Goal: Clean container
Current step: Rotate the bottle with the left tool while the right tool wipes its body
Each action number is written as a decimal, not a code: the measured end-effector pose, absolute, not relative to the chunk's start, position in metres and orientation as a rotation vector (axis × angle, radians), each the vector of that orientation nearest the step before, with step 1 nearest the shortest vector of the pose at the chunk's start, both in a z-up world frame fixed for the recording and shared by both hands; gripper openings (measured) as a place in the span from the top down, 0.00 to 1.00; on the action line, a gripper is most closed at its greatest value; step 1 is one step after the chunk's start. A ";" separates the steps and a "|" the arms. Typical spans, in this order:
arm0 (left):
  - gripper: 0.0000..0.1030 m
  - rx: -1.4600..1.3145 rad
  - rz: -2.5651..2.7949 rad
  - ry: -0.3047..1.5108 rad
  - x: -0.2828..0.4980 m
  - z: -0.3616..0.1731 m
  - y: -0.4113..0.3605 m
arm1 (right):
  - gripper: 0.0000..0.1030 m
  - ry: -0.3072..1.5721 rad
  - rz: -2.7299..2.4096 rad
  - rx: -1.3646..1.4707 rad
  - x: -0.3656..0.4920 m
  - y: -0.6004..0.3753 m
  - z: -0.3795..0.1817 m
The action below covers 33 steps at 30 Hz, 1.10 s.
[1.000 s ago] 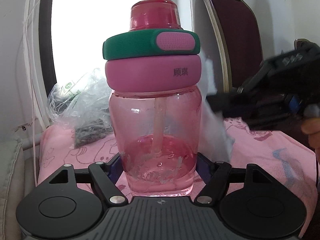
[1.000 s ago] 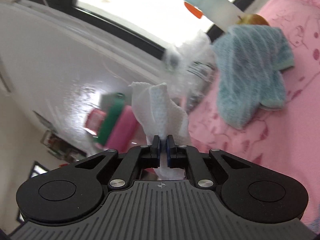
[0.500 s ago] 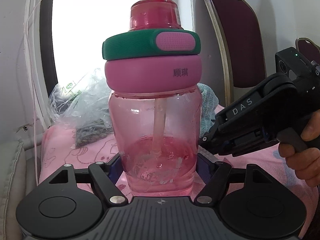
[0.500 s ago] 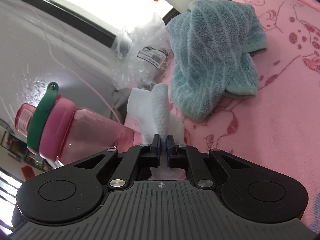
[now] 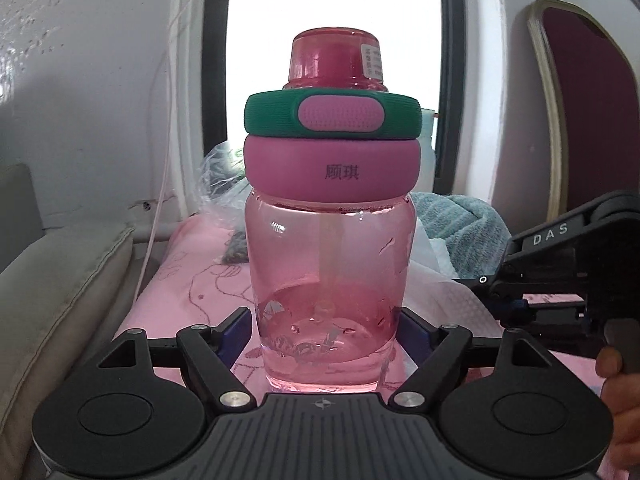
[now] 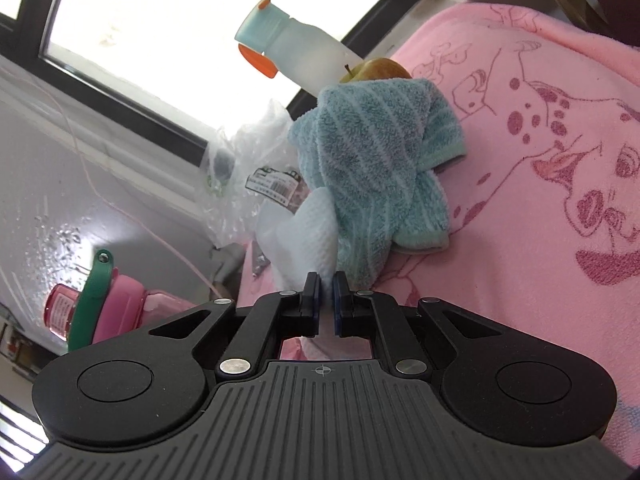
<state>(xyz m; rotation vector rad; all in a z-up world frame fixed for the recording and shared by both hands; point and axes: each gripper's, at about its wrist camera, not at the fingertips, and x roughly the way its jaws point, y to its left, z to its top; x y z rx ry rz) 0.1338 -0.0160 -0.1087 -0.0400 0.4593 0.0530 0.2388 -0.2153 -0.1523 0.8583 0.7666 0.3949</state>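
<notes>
Now the left tool (image 5: pixel 324 320) is clamping the upright bottle (image 5: pixel 332 256) low on the surface (image 5: pixel 192 280); the right tool (image 6: pixel 326 300), nearly closed, is pinching a tissue (image 6: pixel 308 240) that risks slipping out mid-wipe.

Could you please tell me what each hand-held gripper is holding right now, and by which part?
The left hand-held gripper clamps the pink water bottle near the base of its clear body. The right hand-held gripper pinches the white paper towel by its lower end.

The pink bottle (image 5: pixel 328 264) is showing "顾琪" on its collar; "DAS" is reading on the right gripper (image 5: pixel 520 308) at three o'clock.
</notes>
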 end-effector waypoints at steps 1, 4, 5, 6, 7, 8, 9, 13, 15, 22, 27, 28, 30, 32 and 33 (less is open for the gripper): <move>0.27 -0.056 0.070 0.467 0.135 -0.109 -0.019 | 0.91 0.767 0.394 0.859 0.239 -0.214 -0.153; 0.31 -0.022 0.070 0.473 0.138 -0.111 -0.025 | 0.91 0.769 0.400 0.855 0.235 -0.215 -0.154; 0.31 0.005 0.035 0.472 0.140 -0.112 -0.023 | 0.91 0.769 0.402 0.854 0.235 -0.215 -0.154; 0.31 0.033 -0.020 0.473 0.144 -0.112 -0.019 | 0.91 0.766 0.402 0.854 0.235 -0.215 -0.153; 0.31 0.061 -0.083 0.475 0.149 -0.112 -0.015 | 0.91 0.761 0.404 0.856 0.233 -0.217 -0.153; 0.31 0.088 -0.147 0.476 0.154 -0.112 -0.010 | 0.91 0.757 0.405 0.858 0.232 -0.218 -0.153; 0.31 0.114 -0.223 0.473 0.158 -0.112 -0.004 | 0.91 0.755 0.407 0.860 0.232 -0.219 -0.152; 0.30 0.065 -0.431 0.483 0.169 -0.115 0.030 | 0.91 0.759 0.408 0.856 0.232 -0.218 -0.153; 0.27 -0.010 -0.412 0.508 0.168 -0.116 0.038 | 0.91 0.756 0.408 0.864 0.232 -0.218 -0.153; 0.22 0.024 -0.258 0.451 0.142 -0.110 0.014 | 0.91 0.754 0.415 0.847 0.230 -0.214 -0.151; 0.29 0.078 -0.247 0.424 0.144 -0.103 0.015 | 0.91 0.762 0.437 0.883 0.231 -0.216 -0.153; 0.30 0.073 -0.262 0.432 0.148 -0.104 0.017 | 0.91 0.767 0.439 0.879 0.231 -0.215 -0.153; 0.30 0.077 -0.297 0.446 0.154 -0.104 0.025 | 0.91 0.773 0.452 0.875 0.231 -0.215 -0.153; 0.30 0.083 -0.333 0.456 0.158 -0.105 0.033 | 0.91 0.782 0.495 0.884 0.231 -0.214 -0.153; 0.30 0.086 -0.350 0.458 0.158 -0.105 0.037 | 0.91 0.787 0.527 0.891 0.230 -0.214 -0.153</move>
